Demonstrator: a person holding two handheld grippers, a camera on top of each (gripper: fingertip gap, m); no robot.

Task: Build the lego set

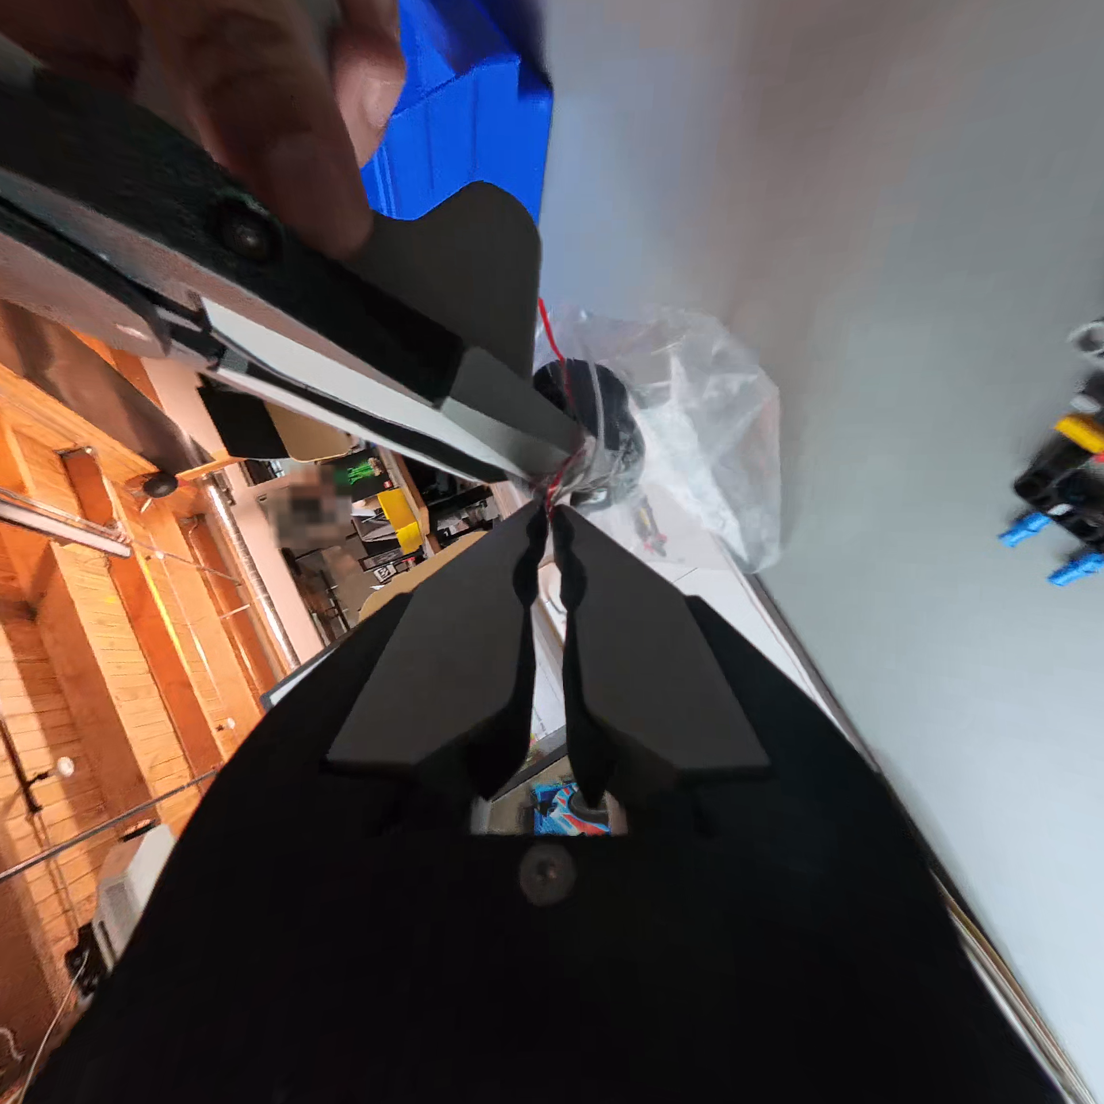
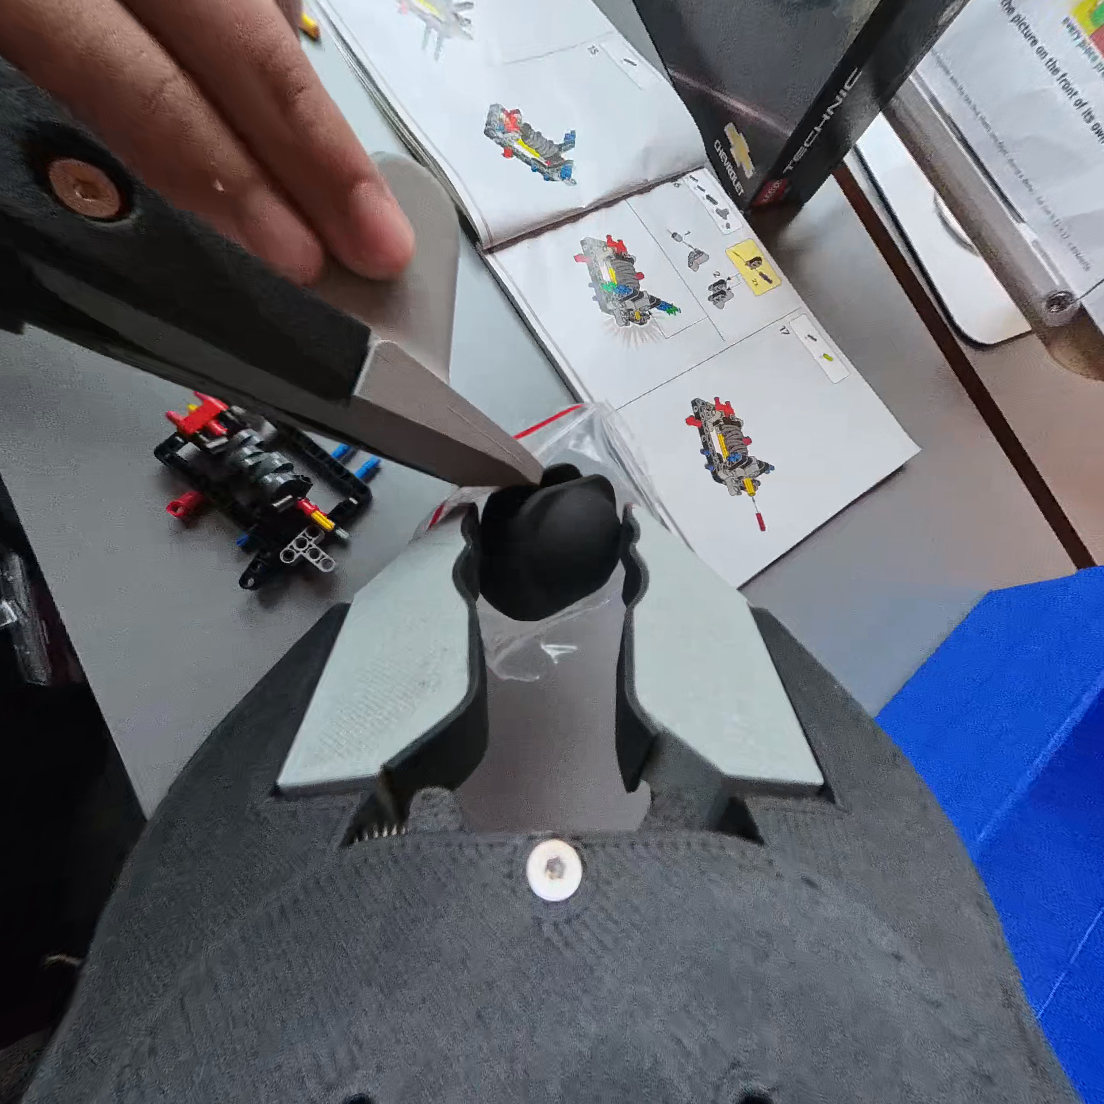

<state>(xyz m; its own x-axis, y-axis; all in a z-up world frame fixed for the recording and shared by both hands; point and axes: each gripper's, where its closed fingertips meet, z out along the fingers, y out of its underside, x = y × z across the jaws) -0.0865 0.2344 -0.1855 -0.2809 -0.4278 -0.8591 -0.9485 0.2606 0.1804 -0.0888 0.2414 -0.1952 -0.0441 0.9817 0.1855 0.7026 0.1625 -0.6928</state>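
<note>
A clear plastic bag (image 1: 705,430) with a red seal strip is held up between both grippers. My left gripper (image 1: 546,514) is shut on the bag's edge by the red strip. It also shows in the right wrist view (image 2: 526,472), coming in from the upper left. My right gripper (image 2: 549,526) is shut on a round black piece (image 2: 546,561) through the bag (image 2: 537,651). It also shows in the left wrist view (image 1: 567,451). The partly built black frame with red, yellow and blue pins (image 2: 263,490) lies on the grey table (image 2: 149,597), left of the grippers.
An open instruction booklet (image 2: 687,310) lies behind the bag, with a dark set box (image 2: 776,89) standing beyond it. A blue bin (image 2: 1015,776) is at the right. The build also shows in the left wrist view (image 1: 1069,472). A hand (image 2: 239,131) holds the left gripper. My two grippers' fingertips are within a few centimetres of each other.
</note>
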